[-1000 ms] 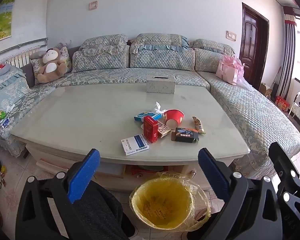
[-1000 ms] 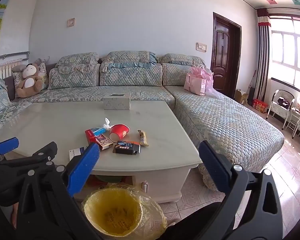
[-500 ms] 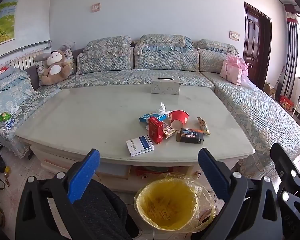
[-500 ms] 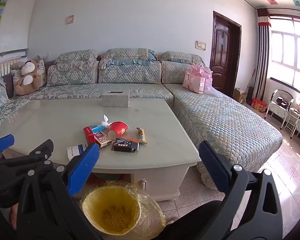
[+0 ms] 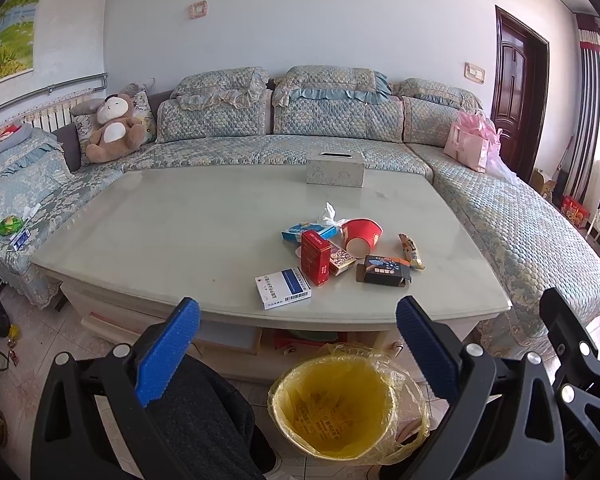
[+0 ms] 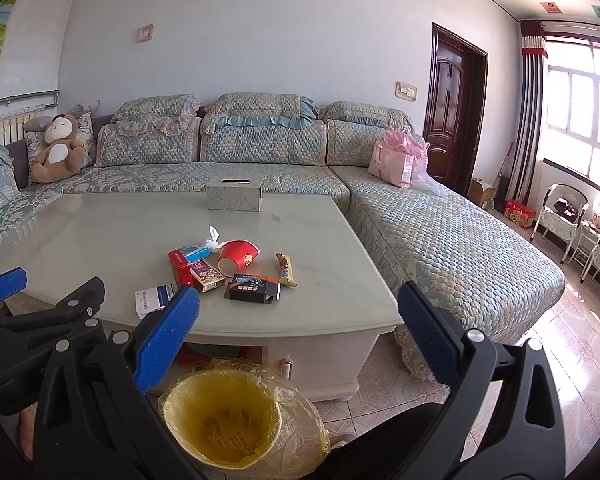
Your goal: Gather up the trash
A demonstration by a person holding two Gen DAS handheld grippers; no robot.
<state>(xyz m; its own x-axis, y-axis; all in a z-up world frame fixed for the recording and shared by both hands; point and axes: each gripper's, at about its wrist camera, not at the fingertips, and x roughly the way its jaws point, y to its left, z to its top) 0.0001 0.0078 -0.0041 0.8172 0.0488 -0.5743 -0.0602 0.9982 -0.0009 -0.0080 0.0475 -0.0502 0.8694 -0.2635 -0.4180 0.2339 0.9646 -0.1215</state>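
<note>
Trash lies in a cluster on the pale coffee table (image 5: 180, 232): a white and blue box (image 5: 283, 288), an upright red box (image 5: 316, 257), a small patterned box (image 5: 341, 261), a black box (image 5: 383, 276), a tipped red paper cup (image 5: 362, 235), a snack wrapper (image 5: 410, 250) and a blue tissue pack (image 5: 308, 230). A bin with a yellow liner (image 5: 334, 404) stands on the floor before the table. My left gripper (image 5: 298, 338) is open and empty above the bin. My right gripper (image 6: 298, 328) is open and empty; the same bin (image 6: 220, 416) and black box (image 6: 252, 288) show there.
A tissue box (image 5: 335, 168) stands at the table's far side. A quilted L-shaped sofa (image 5: 520, 220) wraps the table, with a teddy bear (image 5: 114, 128) at the left and a pink bag (image 5: 470, 146) at the right. Chairs (image 6: 564, 216) stand by the window.
Both grippers have edged closer to the table and tilted slightly; the trash cluster and bin look a little nearer. Both stay open and empty.
</note>
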